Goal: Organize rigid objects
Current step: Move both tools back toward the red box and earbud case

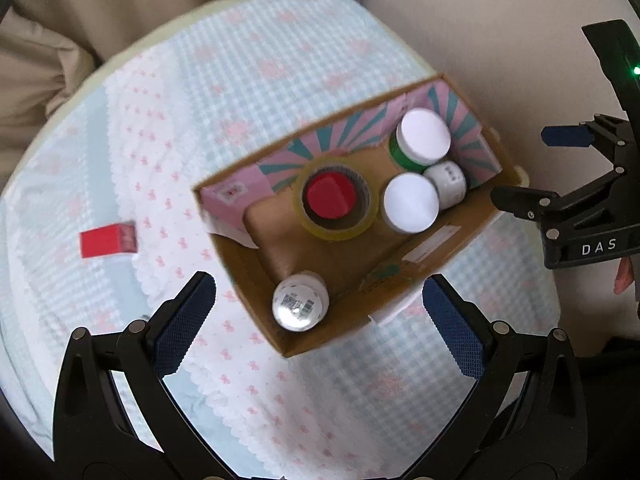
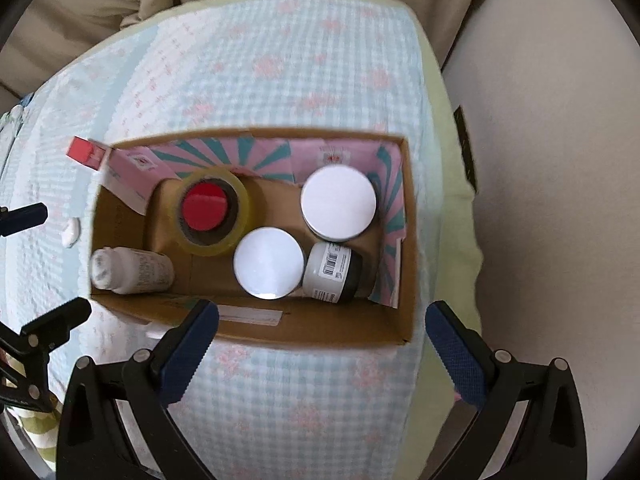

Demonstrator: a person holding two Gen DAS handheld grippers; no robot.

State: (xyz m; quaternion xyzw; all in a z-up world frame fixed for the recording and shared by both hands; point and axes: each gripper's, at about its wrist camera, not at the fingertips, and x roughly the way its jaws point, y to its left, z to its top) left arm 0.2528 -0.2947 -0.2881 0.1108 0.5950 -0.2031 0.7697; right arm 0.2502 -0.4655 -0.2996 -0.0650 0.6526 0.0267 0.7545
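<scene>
An open cardboard box (image 1: pixel 436 258) (image 2: pixel 320 330) stands on a checked blue and pink cloth. In it are a tape roll (image 1: pixel 338 232) (image 2: pixel 240 216) around a red cap (image 1: pixel 331 196) (image 2: pixel 204 208), two white-lidded jars (image 1: pixel 424 134) (image 2: pixel 338 204), a small grey jar (image 1: pixel 446 180) (image 2: pixel 332 272) and a white bottle (image 1: pixel 300 302) (image 2: pixel 132 270) lying on its side. A red box (image 1: pixel 108 240) (image 2: pixel 84 152) lies on the cloth left of the cardboard box. My left gripper (image 1: pixel 318 312) is open and empty above the box's near corner. My right gripper (image 2: pixel 322 336) is open and empty above the box's near wall.
The cloth (image 1: pixel 248 92) (image 2: pixel 280 72) covers a rounded cushion with a pale green edge (image 2: pixel 452 184). Beige upholstery (image 1: pixel 480 20) (image 2: pixel 540 160) surrounds it. The right gripper (image 1: pixel 520 172) shows at the right of the left wrist view, the left gripper (image 2: pixel 44 260) at the left of the right wrist view.
</scene>
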